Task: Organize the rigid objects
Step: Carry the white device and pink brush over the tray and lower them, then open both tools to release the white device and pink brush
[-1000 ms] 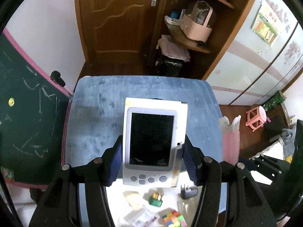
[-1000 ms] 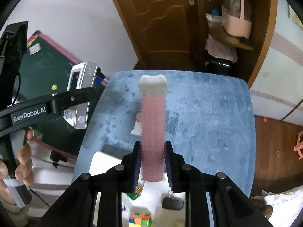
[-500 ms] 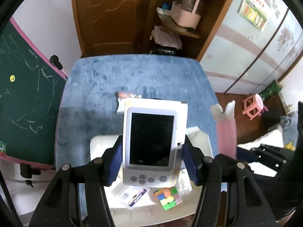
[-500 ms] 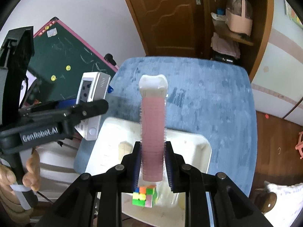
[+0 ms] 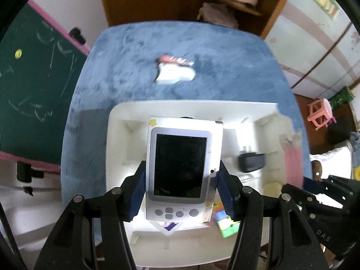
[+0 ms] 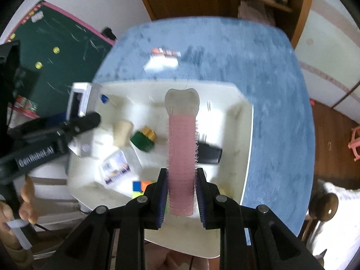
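Observation:
My left gripper [image 5: 181, 180] is shut on a white handheld device [image 5: 182, 166] with a dark screen, held above the white tray [image 5: 117, 117]. My right gripper [image 6: 181, 189] is shut on a pink bristly roller [image 6: 181, 157] with a white end, held over the same tray [image 6: 245, 117]. The tray holds a black plug [image 6: 210, 154], a green block [image 6: 142, 140], a colour cube [image 6: 140, 187], a cream piece [image 6: 121, 132] and a small card [image 6: 115, 167]. The left gripper and device also show in the right wrist view [image 6: 78, 103].
The tray sits on a blue table [image 5: 135, 51]. A white packet and a red-capped item [image 5: 174, 72] lie on the table beyond the tray. A green chalkboard [image 5: 29, 72] stands at the left, a wooden door and shelf behind, a pink stool [image 5: 320, 113] at the right.
Both grippers have pulled back and up with their objects, so much more of the tray and the packet on the table shows. Both grips stay unchanged.

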`<act>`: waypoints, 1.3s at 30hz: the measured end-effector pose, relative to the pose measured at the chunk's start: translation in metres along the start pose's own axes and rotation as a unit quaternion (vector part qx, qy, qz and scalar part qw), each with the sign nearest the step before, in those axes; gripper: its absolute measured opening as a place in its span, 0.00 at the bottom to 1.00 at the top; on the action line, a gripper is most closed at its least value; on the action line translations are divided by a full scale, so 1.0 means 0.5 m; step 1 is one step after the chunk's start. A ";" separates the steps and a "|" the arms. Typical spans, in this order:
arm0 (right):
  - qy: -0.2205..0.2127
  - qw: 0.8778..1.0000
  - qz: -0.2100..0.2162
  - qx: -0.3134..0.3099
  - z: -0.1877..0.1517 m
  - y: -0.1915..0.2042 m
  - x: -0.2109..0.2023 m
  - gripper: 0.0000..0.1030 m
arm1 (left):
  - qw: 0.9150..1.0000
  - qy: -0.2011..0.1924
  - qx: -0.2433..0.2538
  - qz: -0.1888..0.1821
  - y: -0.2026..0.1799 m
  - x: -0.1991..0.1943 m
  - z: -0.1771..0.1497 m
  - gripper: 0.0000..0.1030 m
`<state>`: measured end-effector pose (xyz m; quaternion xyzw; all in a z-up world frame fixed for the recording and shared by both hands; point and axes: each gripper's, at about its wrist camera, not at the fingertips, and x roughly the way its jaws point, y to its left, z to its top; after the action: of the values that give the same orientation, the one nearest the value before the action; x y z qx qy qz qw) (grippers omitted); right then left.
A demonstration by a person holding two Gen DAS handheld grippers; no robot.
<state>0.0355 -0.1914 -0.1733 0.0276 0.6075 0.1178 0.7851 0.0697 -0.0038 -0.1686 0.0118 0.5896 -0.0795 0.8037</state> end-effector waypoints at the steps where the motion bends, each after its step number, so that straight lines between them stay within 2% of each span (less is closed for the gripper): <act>1: 0.009 1.000 -0.005 0.001 -0.004 -0.002 0.015 0.23 | 1.000 0.005 -0.005 0.002 0.008 0.010 -0.003 0.59; 11: 0.078 0.997 -0.029 0.009 -0.029 -0.014 0.120 0.23 | 0.999 0.040 -0.009 0.024 0.053 0.095 0.003 0.59; 24: 0.082 0.996 -0.045 0.003 -0.015 -0.004 0.127 0.26 | 0.998 0.057 0.001 0.034 0.059 0.147 0.030 0.60; 27: 0.084 0.996 -0.037 0.009 -0.009 -0.004 0.132 0.30 | 0.997 0.069 -0.003 0.026 0.061 0.156 0.034 0.60; 29: 0.082 0.996 -0.035 0.012 -0.009 -0.005 0.127 0.44 | 0.997 0.077 -0.004 0.022 0.061 0.162 0.035 0.60; 31: 0.074 0.997 -0.037 0.010 -0.009 -0.002 0.122 0.48 | 0.996 0.085 0.000 0.021 0.059 0.168 0.033 0.60; 34: 0.067 0.997 -0.037 0.008 -0.001 0.004 0.111 0.48 | 0.996 0.084 0.005 0.020 0.056 0.167 0.028 0.66; 36: 0.064 0.997 -0.034 0.006 0.003 0.006 0.104 0.48 | 0.997 0.073 0.011 0.016 0.053 0.157 0.028 0.79; 39: 0.062 0.997 -0.037 0.003 0.011 0.012 0.104 0.48 | 0.998 0.063 0.018 0.015 0.048 0.140 0.034 0.80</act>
<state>0.0522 -0.1736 -0.2197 -0.0003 0.6559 0.0885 0.7496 0.1093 0.0098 -0.2316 0.0397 0.6373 -0.0772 0.7657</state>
